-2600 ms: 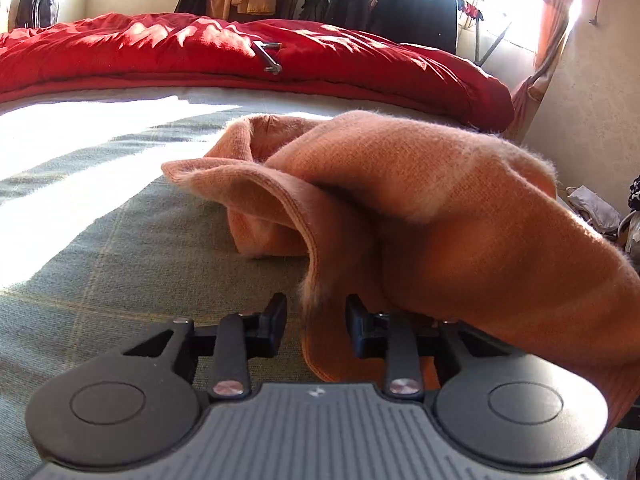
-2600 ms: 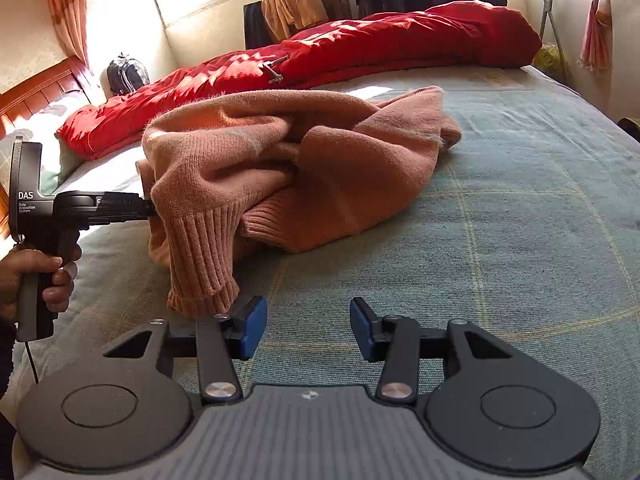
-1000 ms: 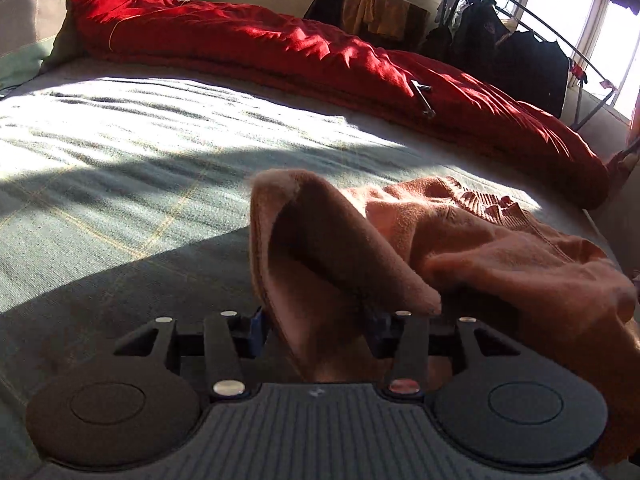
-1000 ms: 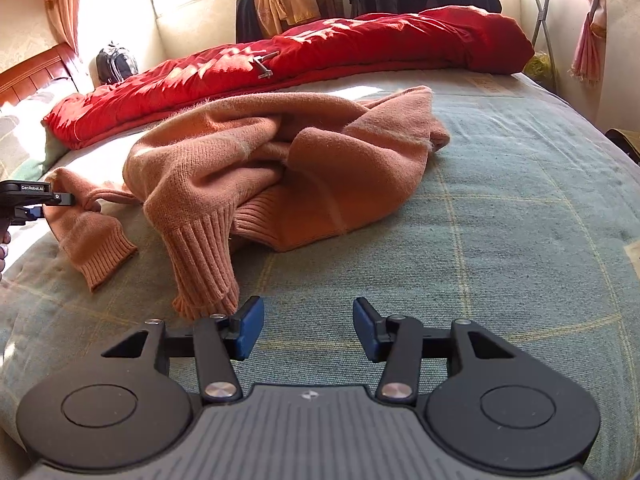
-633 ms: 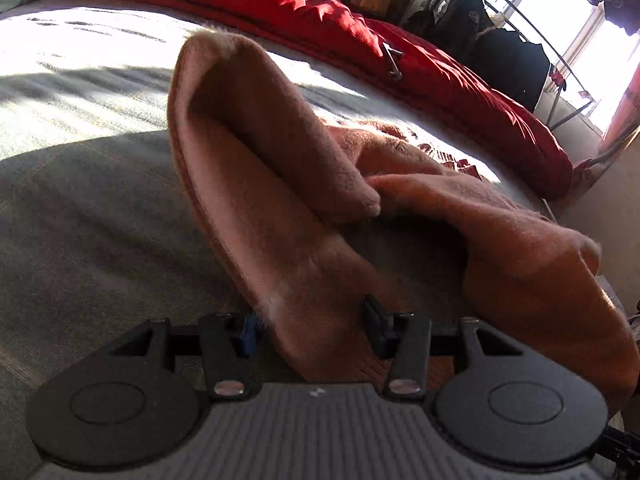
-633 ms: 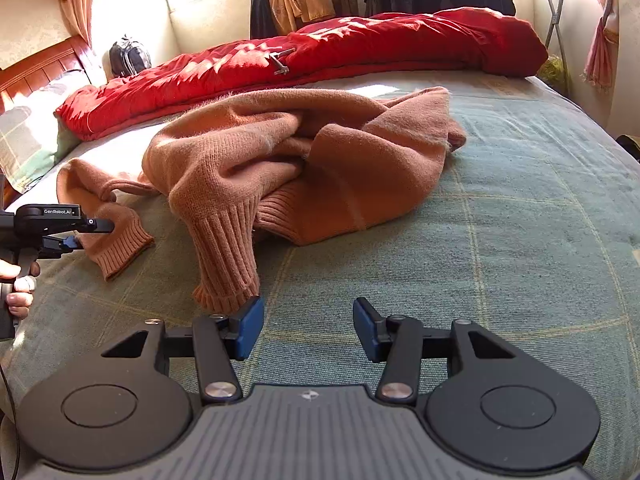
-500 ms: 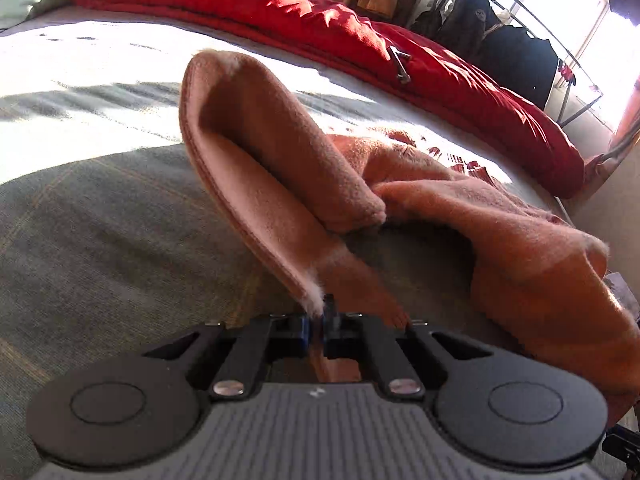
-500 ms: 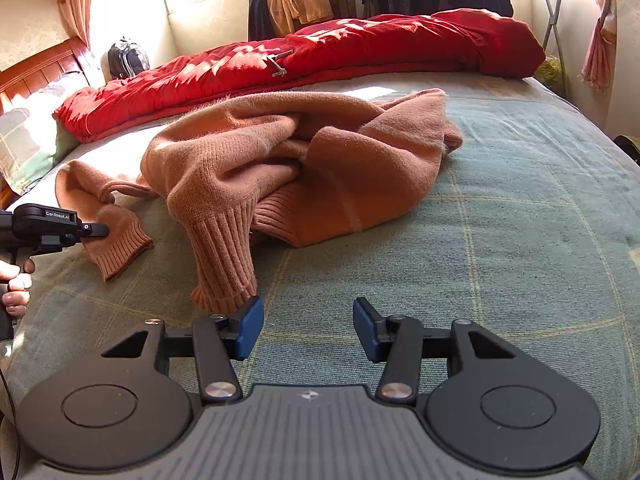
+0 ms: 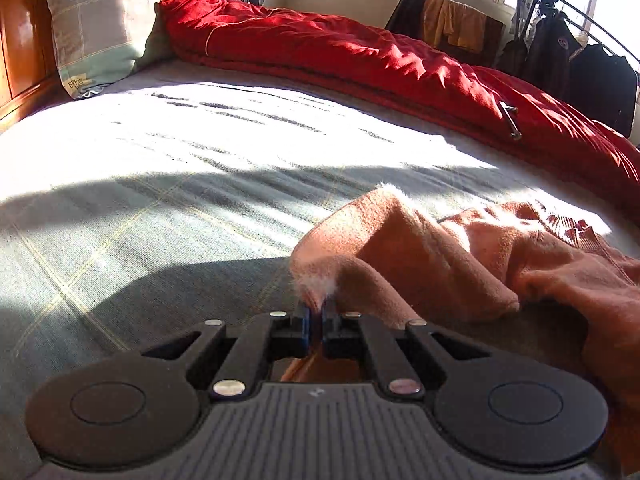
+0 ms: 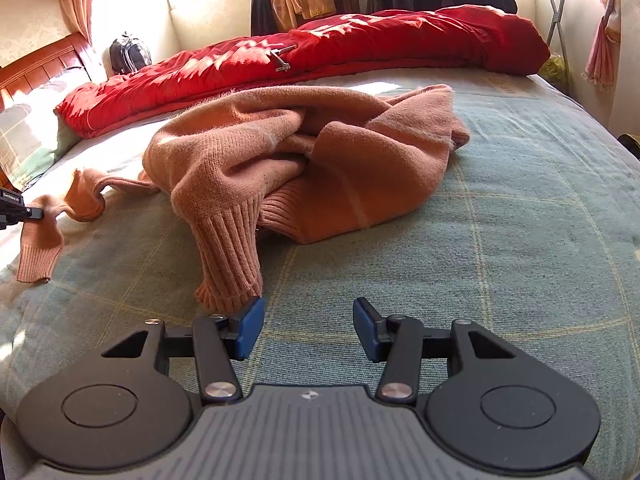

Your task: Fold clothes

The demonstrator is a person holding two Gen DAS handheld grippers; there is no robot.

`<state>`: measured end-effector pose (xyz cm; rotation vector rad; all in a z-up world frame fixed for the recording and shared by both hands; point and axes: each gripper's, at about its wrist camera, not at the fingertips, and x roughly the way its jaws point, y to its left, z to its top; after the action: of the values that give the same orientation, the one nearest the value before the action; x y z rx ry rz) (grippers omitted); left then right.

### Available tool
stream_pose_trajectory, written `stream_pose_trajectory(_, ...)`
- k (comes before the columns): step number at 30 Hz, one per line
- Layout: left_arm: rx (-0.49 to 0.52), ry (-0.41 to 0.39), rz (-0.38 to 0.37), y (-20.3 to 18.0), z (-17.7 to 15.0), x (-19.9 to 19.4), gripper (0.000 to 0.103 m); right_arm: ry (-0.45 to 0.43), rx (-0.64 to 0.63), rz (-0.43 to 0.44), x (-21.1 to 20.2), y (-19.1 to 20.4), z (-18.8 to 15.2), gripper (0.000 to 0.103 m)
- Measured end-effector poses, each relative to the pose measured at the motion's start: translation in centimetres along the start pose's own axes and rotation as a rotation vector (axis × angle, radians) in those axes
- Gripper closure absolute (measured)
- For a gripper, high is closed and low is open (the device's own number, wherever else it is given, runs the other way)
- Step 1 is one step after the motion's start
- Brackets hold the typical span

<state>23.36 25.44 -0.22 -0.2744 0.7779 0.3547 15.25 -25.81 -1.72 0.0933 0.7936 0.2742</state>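
On checked bedspread [image 10: 520, 240], red quilt [image 10: 360, 44]

Sweater [image 10: 320, 168]: lies bunched on the bed [image 10: 540, 220], in the middle.
Quilt [image 10: 360, 48]: behind the sweater, along the far edge of the bed.
Pillow [image 9: 100, 24]: at the head of the bed, beside the quilt's end.
Left gripper [image 9: 316, 320]: at the sweater's left, closed on one sleeve [image 10: 40, 232].
Right gripper [image 10: 308, 326]: before the sweater, jaws apart, other cuff [image 10: 228, 284] touching its left finger.
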Motion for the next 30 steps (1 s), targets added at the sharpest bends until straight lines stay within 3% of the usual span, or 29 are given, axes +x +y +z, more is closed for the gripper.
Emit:
stream_pose_trajectory(11, -0.054, 0.005, 0.191, 5.4, 2.7, 2.8, 0.099, -0.039, -0.017, -0.054, -0.2, -0.3, 0.3, 0.047)
stream_pose_trajectory(15, -0.012, -0.008, 0.191, 5.0, 2.0, 2.7, 0.094, -0.052, -0.032, -0.070, -0.3, -0.5, 0.5, 0.046)
stream_pose_trajectory(20, 0.097, -0.055, 0.161, 3.8, 1.4, 1.2, 0.089, -0.051, -0.039, -0.082, 0.0, -1.0, 0.8, 0.040)
stream_pose_trajectory(22, 0.149, -0.070, 0.125, 3.3, 1.1, 0.4, 0.074, -0.049, -0.077, -0.078, 0.3, -1.0, 0.7, 0.036)
stream_pose_trajectory(24, 0.183, -0.077, 0.103, 2.7, 0.7, -0.3, 0.064, -0.036, -0.110, -0.089, 0.5, -1.0, 0.6, 0.036)
stream_pose_trajectory(27, 0.236, -0.074, 0.056, 0.9, -0.1, -1.8, 0.064, -0.039, -0.097, -0.073, 0.9, -1.8, 1.4, 0.036)
stream_pose_trajectory(30, 0.278, -0.069, -0.058, -1.7, -1.6, -3.4, 0.062, -0.045, -0.080, -0.053, 1.3, -2.6, 2.4, 0.036)
